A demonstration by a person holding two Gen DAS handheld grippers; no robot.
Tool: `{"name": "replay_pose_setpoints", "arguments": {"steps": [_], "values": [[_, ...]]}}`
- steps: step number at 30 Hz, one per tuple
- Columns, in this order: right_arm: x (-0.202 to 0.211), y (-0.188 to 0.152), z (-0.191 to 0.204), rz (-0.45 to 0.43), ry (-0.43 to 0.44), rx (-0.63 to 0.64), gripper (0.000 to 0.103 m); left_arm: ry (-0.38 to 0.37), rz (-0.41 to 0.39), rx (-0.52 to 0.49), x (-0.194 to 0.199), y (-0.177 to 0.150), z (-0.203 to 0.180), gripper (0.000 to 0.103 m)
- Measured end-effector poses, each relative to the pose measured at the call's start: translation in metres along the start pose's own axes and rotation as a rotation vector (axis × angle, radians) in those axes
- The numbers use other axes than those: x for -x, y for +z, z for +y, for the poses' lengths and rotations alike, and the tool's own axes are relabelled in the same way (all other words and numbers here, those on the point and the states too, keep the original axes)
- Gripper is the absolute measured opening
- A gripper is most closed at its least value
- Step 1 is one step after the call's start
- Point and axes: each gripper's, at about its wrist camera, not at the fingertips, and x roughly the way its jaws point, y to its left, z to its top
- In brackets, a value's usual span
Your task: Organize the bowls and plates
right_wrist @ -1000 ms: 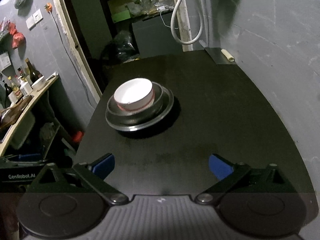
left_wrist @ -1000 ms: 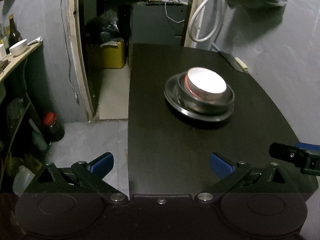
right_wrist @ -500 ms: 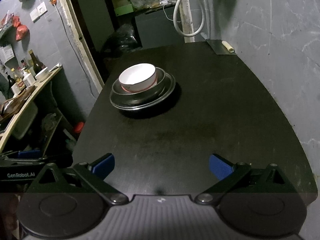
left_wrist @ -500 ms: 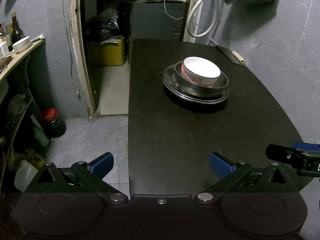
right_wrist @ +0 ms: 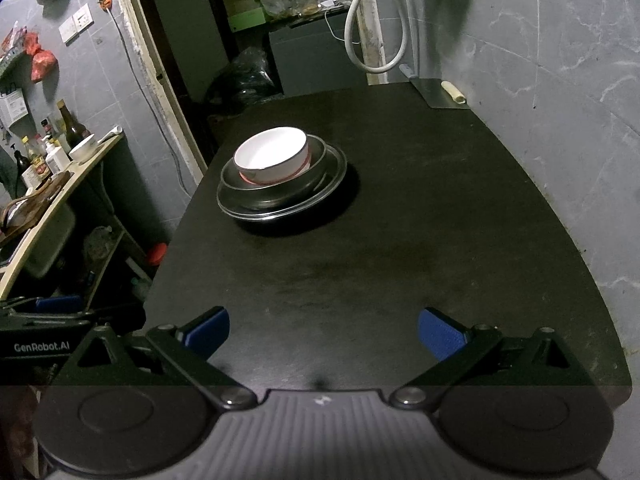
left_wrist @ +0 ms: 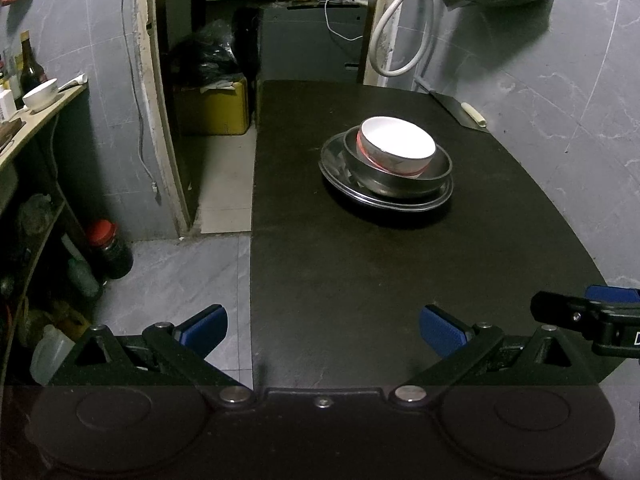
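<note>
Nearest the cameras, the left gripper point(left_wrist: 323, 326) and right gripper point(right_wrist: 323, 330) both hang with jaws spread wide and empty above the black table point(right_wrist: 400, 240), while farther off a white bowl point(right_wrist: 272, 156) sits nested in a metal bowl point(right_wrist: 280, 188) on a steel plate point(right_wrist: 332, 184).

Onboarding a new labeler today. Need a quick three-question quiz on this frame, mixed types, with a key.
1. True or false: the white bowl sits inside the metal bowl.
2. What lies under the metal bowl? A) cutting board B) metal plate C) towel
3. Fill in: both sets of jaws are ____ and hold nothing.

Key:
1. True.
2. B, the metal plate, on the black table.
3. Open: left gripper and right gripper.
</note>
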Motion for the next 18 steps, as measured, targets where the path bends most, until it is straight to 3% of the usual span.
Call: {"name": "replay_pose_setpoints", "arguments": {"steps": [18], "values": [[-0.0010, 0.0034, -0.0053, -0.002, -0.009, -0.008, 0.103, -0.001, 0.004, -0.004, -0.0017, 0.0016, -0.0015, 0.102]]}}
